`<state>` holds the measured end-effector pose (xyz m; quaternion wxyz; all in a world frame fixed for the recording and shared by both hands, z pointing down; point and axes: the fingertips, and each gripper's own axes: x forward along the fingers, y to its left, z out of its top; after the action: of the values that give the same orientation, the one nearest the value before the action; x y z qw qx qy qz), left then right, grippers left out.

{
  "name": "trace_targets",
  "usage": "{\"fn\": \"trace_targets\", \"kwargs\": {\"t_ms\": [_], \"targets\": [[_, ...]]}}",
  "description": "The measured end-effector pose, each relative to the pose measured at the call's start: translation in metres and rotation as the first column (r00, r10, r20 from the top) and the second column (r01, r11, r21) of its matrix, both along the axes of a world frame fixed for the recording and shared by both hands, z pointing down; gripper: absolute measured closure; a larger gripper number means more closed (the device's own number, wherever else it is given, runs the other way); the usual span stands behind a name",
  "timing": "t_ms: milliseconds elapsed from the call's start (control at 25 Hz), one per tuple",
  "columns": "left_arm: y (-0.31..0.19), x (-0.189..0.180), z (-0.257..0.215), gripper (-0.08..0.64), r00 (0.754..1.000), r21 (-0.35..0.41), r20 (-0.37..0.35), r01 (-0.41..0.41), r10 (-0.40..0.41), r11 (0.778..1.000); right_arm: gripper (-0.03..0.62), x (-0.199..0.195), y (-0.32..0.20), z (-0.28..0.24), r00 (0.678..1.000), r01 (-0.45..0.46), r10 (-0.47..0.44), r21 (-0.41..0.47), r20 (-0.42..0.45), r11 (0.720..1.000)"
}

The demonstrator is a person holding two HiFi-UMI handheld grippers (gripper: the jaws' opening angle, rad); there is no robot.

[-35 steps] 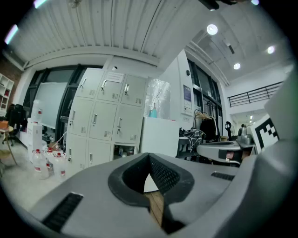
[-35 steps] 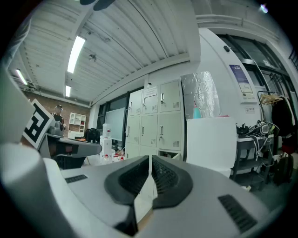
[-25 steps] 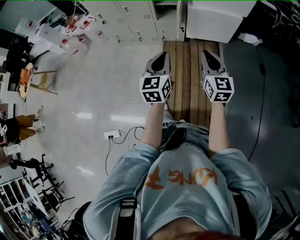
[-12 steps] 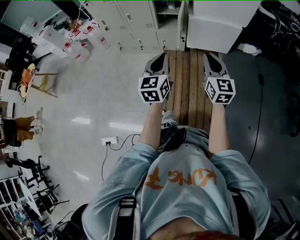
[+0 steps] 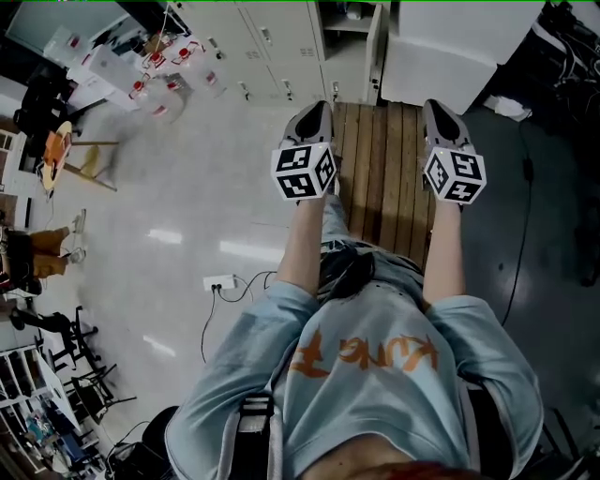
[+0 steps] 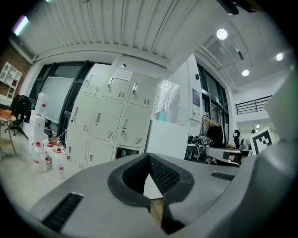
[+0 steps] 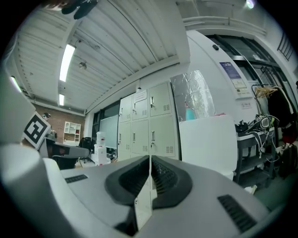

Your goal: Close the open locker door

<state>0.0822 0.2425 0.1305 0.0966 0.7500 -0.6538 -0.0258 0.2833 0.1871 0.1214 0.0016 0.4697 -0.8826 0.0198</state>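
Observation:
The grey lockers run along the top of the head view. One bottom locker door stands open, seen edge-on, beside its dark open compartment. Both grippers are held level out in front of me, pointing at the lockers and well short of them. My left gripper is shut and empty, left of the door's line. My right gripper is shut and empty, facing the white cabinet. The left gripper view shows the shut left gripper with the open compartment beyond. The right gripper faces the lockers.
A strip of wooden planks runs under the grippers to the lockers. Water bottles stand on the floor at the left. A power strip with cable lies on the pale floor. Desks with cables stand to the right.
Both grippers have moved forward toward the lockers, and the lockers and white cabinet sit a little lower and closer in the head view. Both stay shut.

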Motion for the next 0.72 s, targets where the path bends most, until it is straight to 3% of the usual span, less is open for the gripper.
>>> {"fn": "trace_targets", "kwargs": {"t_ms": [160, 360, 720], "targets": [[-0.035, -0.016, 0.012, 0.541, 1.000, -0.013, -0.029, 0.002, -0.003, 1.000, 0.555, -0.021, -0.027, 0.015, 1.000, 0.023, -0.023, -0.030, -0.009, 0.999], [-0.093, -0.018, 0.025, 0.541, 0.996, -0.047, -0.024, -0.088, 0.087, 0.995, 0.555, -0.015, -0.080, 0.031, 0.997, -0.070, 0.074, -0.096, 0.033, 0.993], [-0.184, -0.040, 0.085, 0.541, 0.990, -0.214, -0.041, -0.141, 0.135, 0.967, 0.557, -0.068, -0.161, 0.088, 0.995, -0.047, 0.067, -0.249, 0.070, 0.967]]}}
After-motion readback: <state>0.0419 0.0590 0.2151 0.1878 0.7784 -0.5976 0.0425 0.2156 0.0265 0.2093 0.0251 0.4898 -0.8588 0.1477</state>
